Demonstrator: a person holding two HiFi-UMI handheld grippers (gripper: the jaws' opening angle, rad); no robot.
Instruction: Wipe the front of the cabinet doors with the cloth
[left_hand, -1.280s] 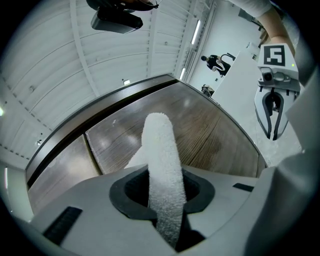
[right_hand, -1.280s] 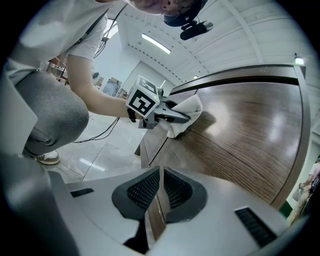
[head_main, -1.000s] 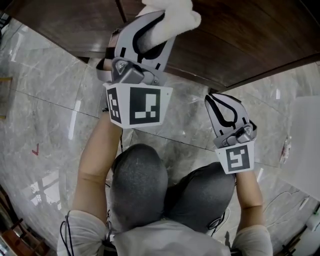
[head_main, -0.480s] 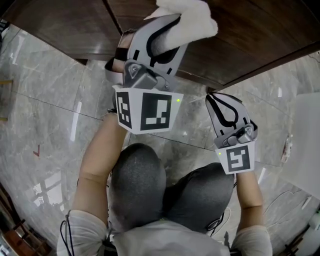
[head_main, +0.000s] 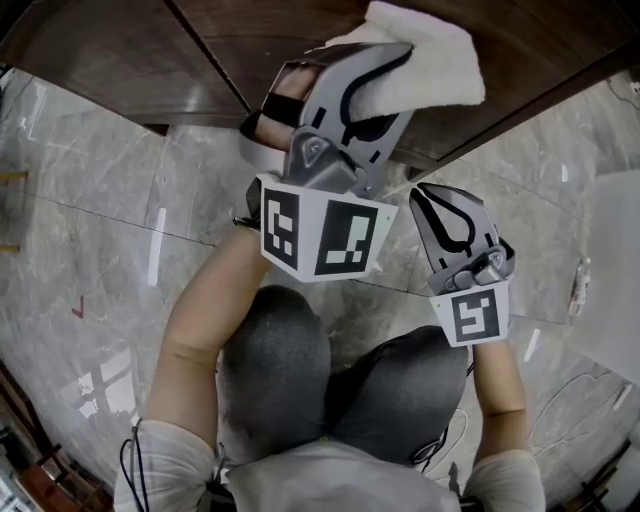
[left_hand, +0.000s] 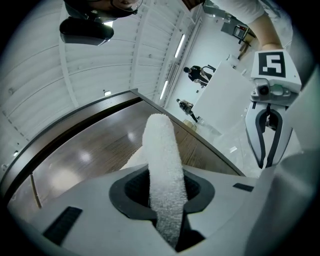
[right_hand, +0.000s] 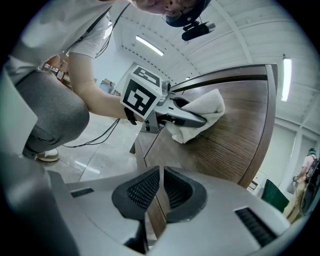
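floor (head_main: 90, 180): grey marble tiles, fills the left and lower part of the head view.
cabinet door (head_main: 150, 50): dark brown wood, runs across the top of the head view. A seam between panels shows at upper left. Glossy face in the left gripper view (left_hand: 90, 150). Fills the right half of the right gripper view (right_hand: 240, 135).
person: crouched, grey knees (head_main: 275, 360) at bottom centre, bare left forearm (head_main: 200, 310) running up toward the door.
left gripper (head_main: 390, 85): top centre of the head view, up at the door. Jaws clamped on the cloth, which sits squeezed between the pads in its own view (left_hand: 167, 200). Also shows at centre of the right gripper view (right_hand: 175, 115). Its marker cube (head_main: 320, 235) faces the camera.
cloth (head_main: 430, 60): white terry, folded, sticks out past the jaw tips toward the upper right of the head view, over the wood. It stands up as a thick roll at centre of the left gripper view (left_hand: 162, 155). The right gripper view has it lying flat against the door face (right_hand: 200, 112).
right gripper (head_main: 432, 197): right of centre in the head view, tips just below the door's lower edge, well apart from the cloth. Pads closed to a thin slit with nothing held (right_hand: 160, 192). Contact with the door: can't tell. Visible at the right edge of the left gripper view (left_hand: 267, 125).
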